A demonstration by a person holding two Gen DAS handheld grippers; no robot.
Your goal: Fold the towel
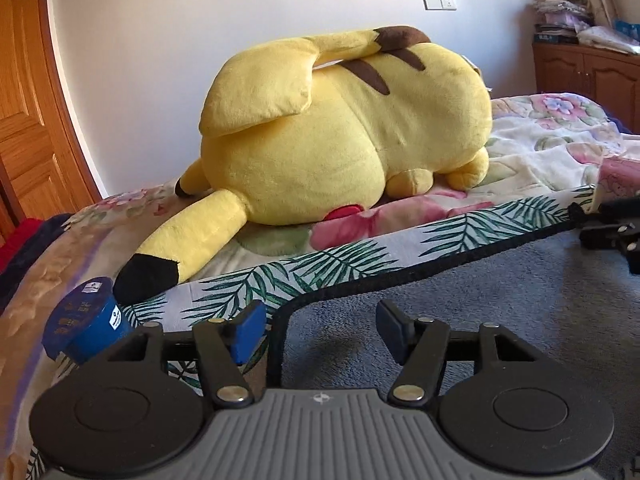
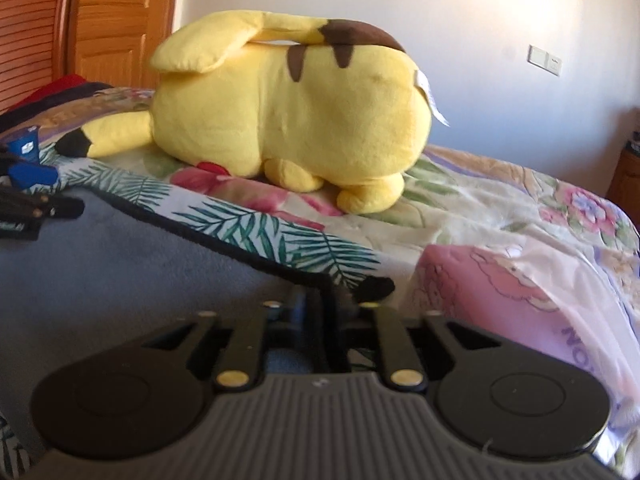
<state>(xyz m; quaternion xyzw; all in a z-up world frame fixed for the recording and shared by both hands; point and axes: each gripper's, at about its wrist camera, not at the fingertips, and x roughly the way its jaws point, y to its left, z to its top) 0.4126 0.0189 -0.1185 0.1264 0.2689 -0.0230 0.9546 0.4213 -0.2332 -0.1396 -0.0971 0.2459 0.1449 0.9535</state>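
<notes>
two tools work the near edge of the grey-blue towel [image 1: 500,300], which lies spread on the bed over a palm-leaf cloth [image 1: 340,264]. the left tool [image 1: 322,332] stands wide, its blue pads either side of the towel's black-bound left corner but not closed on it, one pad over the leaf cloth and the other over the grey pile. the right tool [image 2: 320,312] is drawn narrow and appears to pinch the towel's right corner, where the black binding [image 2: 372,286] runs up between its fingers; the frame is blurred, so the pinch reads as likely rather than certain. as a judgement, the folding has barely begun: the towel looks flat in one layer, no fold line shows, one corner seems taken and the other not yet gripped. what is left is to close on the left corner, lift both, carry them across to the far edge and lay the halves even. just left of the left tool sits a small blue cup [image 1: 86,320]. farther back a big yellow plush toy [image 1: 340,132] lies on the floral bedspread [image 2: 500,208], close to the towel's far edge, where it could crowd a fold.
</notes>
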